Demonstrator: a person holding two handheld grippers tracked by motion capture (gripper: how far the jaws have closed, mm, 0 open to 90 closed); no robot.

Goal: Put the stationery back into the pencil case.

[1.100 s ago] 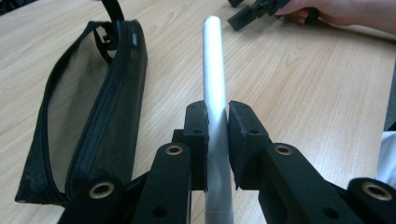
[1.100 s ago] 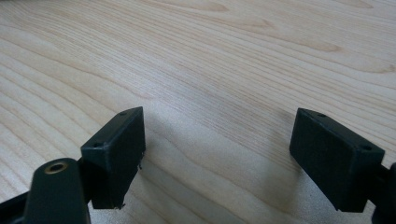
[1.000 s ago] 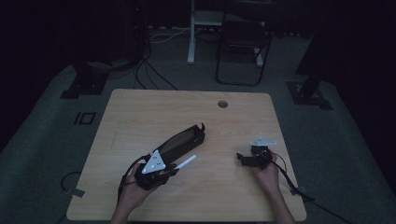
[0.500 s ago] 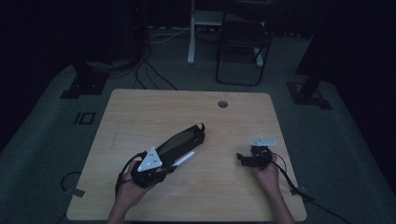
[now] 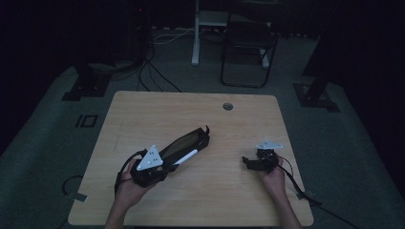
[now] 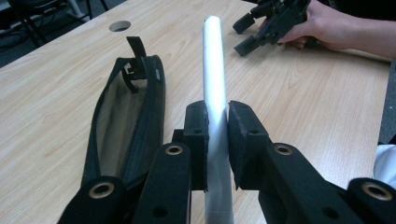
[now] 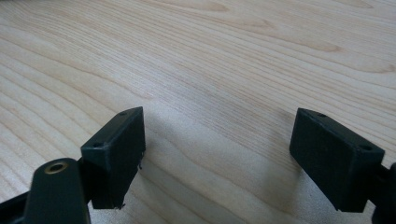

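Wooden table: light grain, round cable hole near the far edge, right of centre. No readable brand, label or writing on anything in any view.

Black pouch: long, narrow, soft case, lies diagonally about mid-table, left of centre, far end pointing toward the cable hole. Mouth is open along its length, brownish lining visible in the left gripper view. A short black strap tab sticks up at its far end.

Left gripper: in the person's left hand, near the front-left part of the table, grey three-cornered plate on top. Jaws clamped on a white tube.

Right gripper: in the right hand, front-right part of the table, well apart from the pouch. Its own view shows jaws spread wide, nothing between them, bare wood below. It's also visible far off in the left gripper view.

White tube: plain, smooth, round, slim, no marking legible. Pads press it from both sides, roughly mid-length; one end runs forward well past the jaw tips, other end runs back under the gripper body. It sits just beside the pouch, on the pouch's right edge, parallel to it. In the high view it lies along the pouch's near-side rim; can't tell whether it touches the table or the pouch.
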